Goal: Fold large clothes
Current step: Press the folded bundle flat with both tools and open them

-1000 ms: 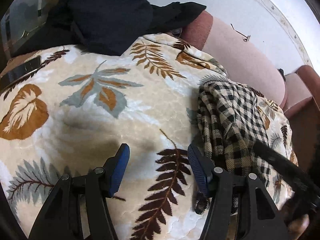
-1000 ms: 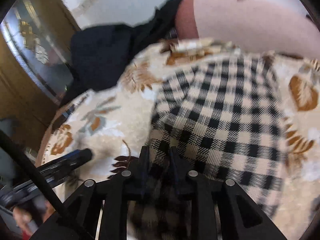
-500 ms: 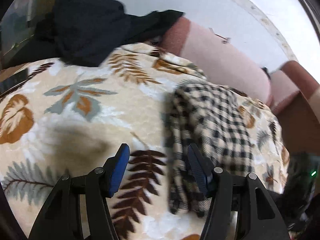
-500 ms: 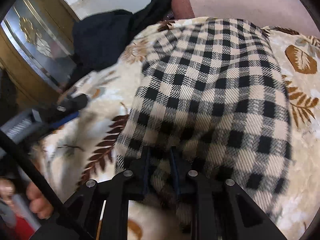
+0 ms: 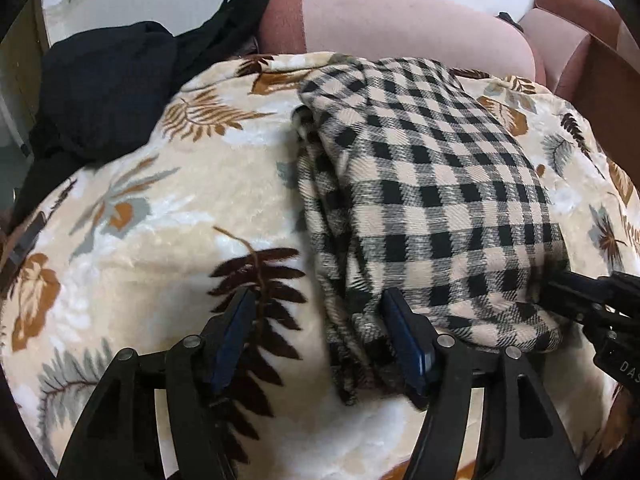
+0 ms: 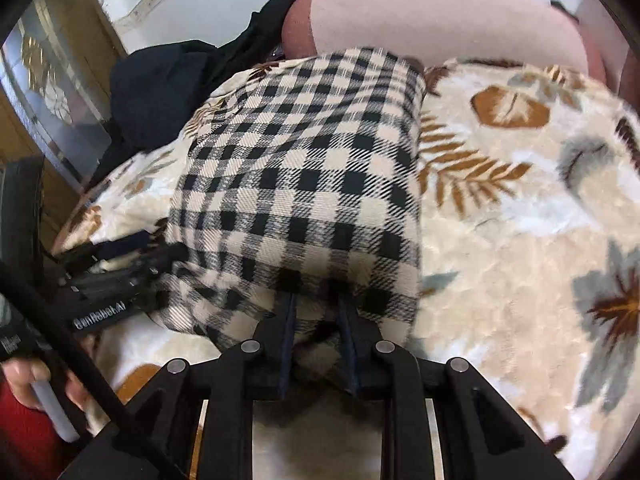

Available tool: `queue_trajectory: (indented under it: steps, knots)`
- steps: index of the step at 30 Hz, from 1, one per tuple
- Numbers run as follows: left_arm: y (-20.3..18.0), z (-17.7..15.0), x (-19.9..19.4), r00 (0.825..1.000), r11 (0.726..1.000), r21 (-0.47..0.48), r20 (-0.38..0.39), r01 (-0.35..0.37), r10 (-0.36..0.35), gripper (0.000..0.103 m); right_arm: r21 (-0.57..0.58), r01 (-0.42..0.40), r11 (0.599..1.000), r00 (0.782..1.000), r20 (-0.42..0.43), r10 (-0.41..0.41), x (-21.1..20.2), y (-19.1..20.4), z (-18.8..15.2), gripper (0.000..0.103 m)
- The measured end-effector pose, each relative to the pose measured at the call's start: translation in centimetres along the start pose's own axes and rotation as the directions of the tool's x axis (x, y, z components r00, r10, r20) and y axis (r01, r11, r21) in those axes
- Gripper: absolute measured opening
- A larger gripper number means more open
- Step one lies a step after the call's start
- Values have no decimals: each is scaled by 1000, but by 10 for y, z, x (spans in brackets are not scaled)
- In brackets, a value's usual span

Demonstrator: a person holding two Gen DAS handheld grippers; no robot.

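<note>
A: While my right gripper clamps the checked garment's near hem at six o'clock on the leaf-print blanket, my left gripper is opening, its pads off the cloth.

B: Risk?

A: Layered folds at nine o'clock could slide apart, unpinned.

Left gripper: pitched down, jaws opening wide, left edge of checked garment lies between them, pads not pressing it. Right gripper: pitched down, jaws narrow, clamped on garment's near hem. Person's hand on left gripper's handle.
</note>
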State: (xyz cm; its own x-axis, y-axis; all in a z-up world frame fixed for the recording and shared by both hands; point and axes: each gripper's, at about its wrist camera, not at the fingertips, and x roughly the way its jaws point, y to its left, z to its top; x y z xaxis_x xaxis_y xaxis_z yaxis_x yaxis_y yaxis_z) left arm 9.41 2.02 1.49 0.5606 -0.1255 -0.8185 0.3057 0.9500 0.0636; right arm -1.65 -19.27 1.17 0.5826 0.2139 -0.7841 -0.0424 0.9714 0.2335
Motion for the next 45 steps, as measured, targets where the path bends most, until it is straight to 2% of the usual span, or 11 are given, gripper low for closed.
queue_trajectory:
  steps: [3,6,7,14,16,18,22,25,38,42,45]
  knots:
    - [24,-1,-7,998,994,-86,3,63,-63,66,-19,27,999,999,43,-26,-17,1,-10,29]
    - [46,-5,-20,983,963,-194,36,186,-183,66,-40,28,999,993,113,-24,-39,2,-19,81]
    - [47,-6,-23,978,957,-202,49,208,-203,66,-53,33,998,991,132,-26,-44,3,-21,82]
    - [10,-22,-24,940,932,-124,22,340,-340,70,-113,56,992,997,57,-50,-24,1,-33,82]
    - [-10,-21,-18,955,953,-65,0,296,-296,68,-91,24,996,999,40,-20,-16,-4,-32,62]
    - [-32,-20,-8,985,984,74,-68,162,-157,41,-66,-16,998,1000,19,18,-13,-8,-26,35]
    - [-40,-21,-19,995,985,144,-53,92,-85,41,-37,34,999,999,43,-32,-26,-19,-20,43]
    - [-32,-26,-22,993,991,85,-53,107,-103,42,-46,96,994,995,22,-95,-26,-21,-20,65]
    - [27,-69,-62,997,981,-183,23,71,-68,60,91,-16,996,987,161,1,-72,-32,-18,70]
    - [40,-74,-47,999,973,-228,-9,41,-44,60,92,-131,987,979,170,114,-70,-15,-1,39]
    - [46,-76,-35,999,970,-243,-32,-31,24,60,57,-184,981,974,144,174,-54,10,14,39]
